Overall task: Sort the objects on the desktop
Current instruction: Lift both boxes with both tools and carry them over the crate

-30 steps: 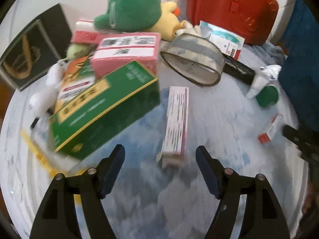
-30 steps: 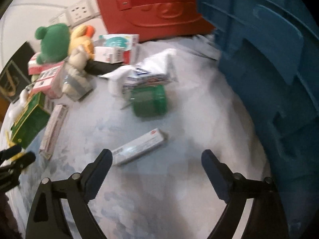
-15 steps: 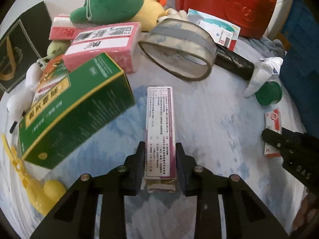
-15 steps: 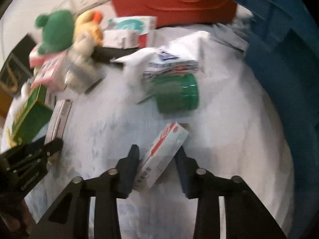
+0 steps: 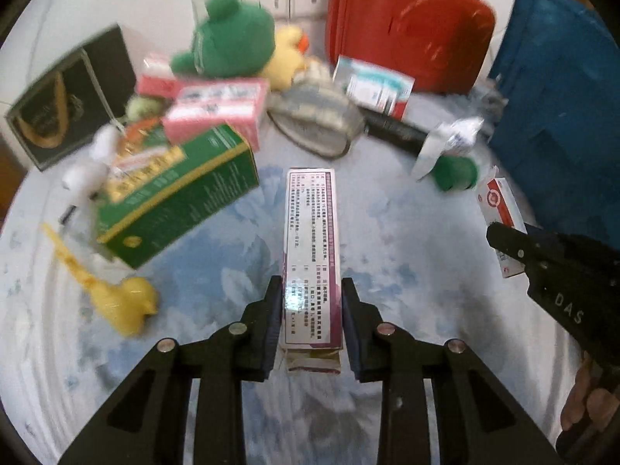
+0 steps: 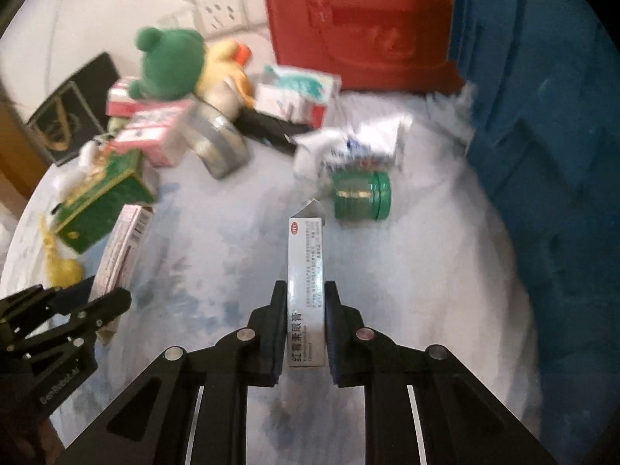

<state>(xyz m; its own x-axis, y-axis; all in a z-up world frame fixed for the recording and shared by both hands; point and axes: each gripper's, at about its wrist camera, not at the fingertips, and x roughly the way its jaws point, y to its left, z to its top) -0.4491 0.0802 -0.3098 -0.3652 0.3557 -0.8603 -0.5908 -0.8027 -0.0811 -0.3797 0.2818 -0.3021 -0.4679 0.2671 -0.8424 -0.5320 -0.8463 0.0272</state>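
My left gripper (image 5: 310, 302) is shut on a long white and purple medicine box (image 5: 312, 240), held lifted over the blue-patterned cloth. My right gripper (image 6: 306, 302) is shut on a slim white ointment box (image 6: 306, 271), also held above the cloth. The left gripper also shows in the right wrist view (image 6: 69, 317), with its purple box (image 6: 120, 248). The right gripper shows in the left wrist view (image 5: 542, 255), with the ointment box (image 5: 500, 209). A blue crate (image 6: 542, 135) stands at the right.
A green box (image 5: 174, 190), pink box (image 5: 217, 108), tape roll (image 5: 317, 124), green plush frog (image 5: 232, 38), yellow duck toy (image 5: 120, 298), black box (image 5: 66, 100), red case (image 5: 403, 27), green jar (image 6: 360, 193) and crumpled white packet (image 6: 356, 143) crowd the back.
Both grippers went from open to shut on their boxes. Each has since lifted its box off the cloth, and the right one has turned the ointment box straight.
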